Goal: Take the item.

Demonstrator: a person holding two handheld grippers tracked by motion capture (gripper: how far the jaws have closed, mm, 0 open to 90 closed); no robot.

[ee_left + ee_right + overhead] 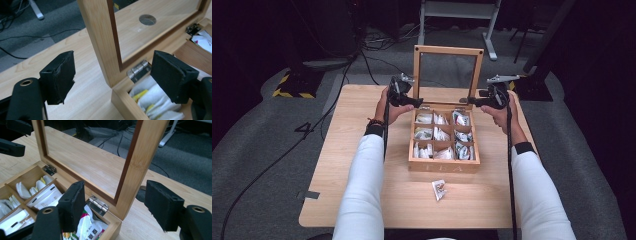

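On a wooden table [362, 150] over grey carpet, the left tool [414, 101] and right tool [473, 101] flank the upright glass lid [448, 50] of a tea box [443, 165], jaws open and straddling its side rails without touching. One packet [439, 190] lies near the table's front edge.

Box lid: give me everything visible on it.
The lid is a light wooden frame around a clear pane, standing upright and open at the back of the tea box. Two metal hinges join its lower edge to the box. Left gripper and right gripper each straddle a lower corner post, jaws open, pads not pressing.
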